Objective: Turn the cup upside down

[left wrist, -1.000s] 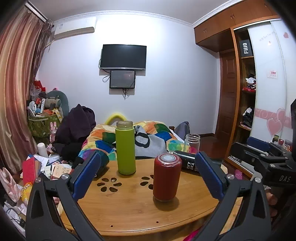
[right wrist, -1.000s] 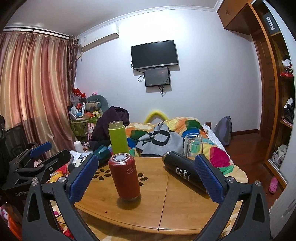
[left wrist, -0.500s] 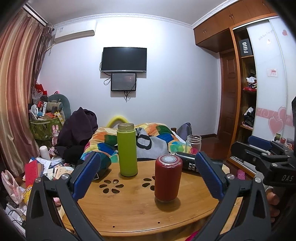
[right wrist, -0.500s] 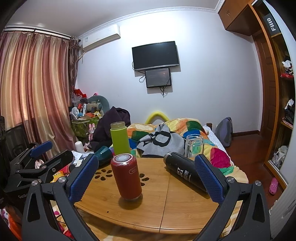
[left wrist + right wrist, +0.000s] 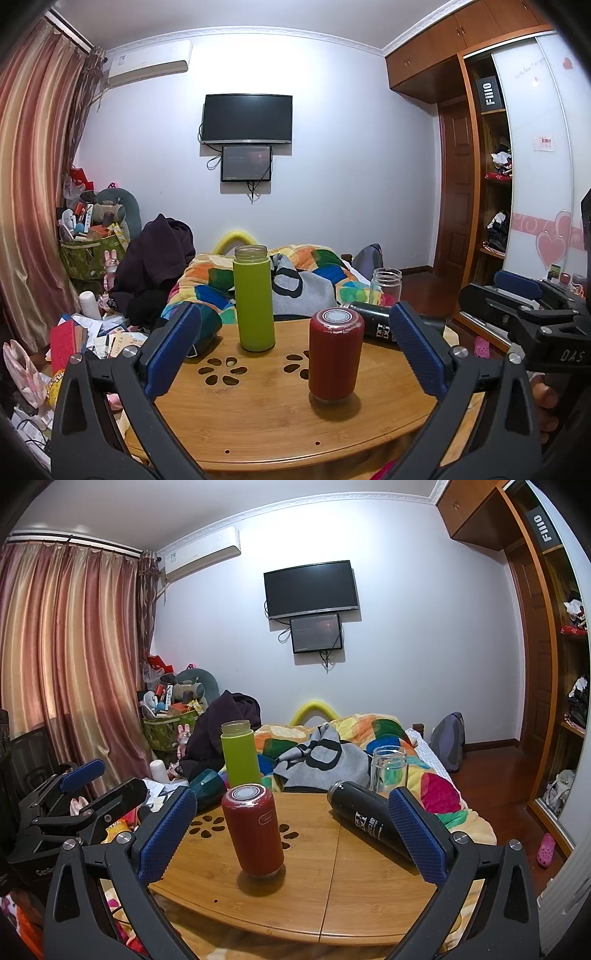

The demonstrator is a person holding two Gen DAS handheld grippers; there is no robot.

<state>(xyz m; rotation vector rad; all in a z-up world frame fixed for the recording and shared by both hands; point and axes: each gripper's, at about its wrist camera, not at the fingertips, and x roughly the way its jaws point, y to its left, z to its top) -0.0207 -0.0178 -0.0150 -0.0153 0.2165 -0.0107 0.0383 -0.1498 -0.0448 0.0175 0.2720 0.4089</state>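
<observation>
Both grippers are held above the near edge of a round wooden table [image 5: 258, 413], and neither touches anything. The left gripper [image 5: 295, 349] has its blue pads spread wide, and the right gripper [image 5: 293, 829] is spread wide in the same way, with nothing between the fingers. The red cup [image 5: 335, 354] stands on the table in front of both tools, with a round silver and white disc on its top end; in the right wrist view it appears a little tilted, but this can be the lens. Behind it, toward the left, a tall green bottle [image 5: 254, 298] stands upright without a lid. A black bottle [image 5: 369, 821] lies on its side on the right part of the table, and a clear glass jar [image 5: 388, 768] stands just behind it. A dark teal cup [image 5: 207, 788] lies at the left edge of the table. Behind the table there is a bed with a colourful blanket [image 5: 373, 734].
</observation>
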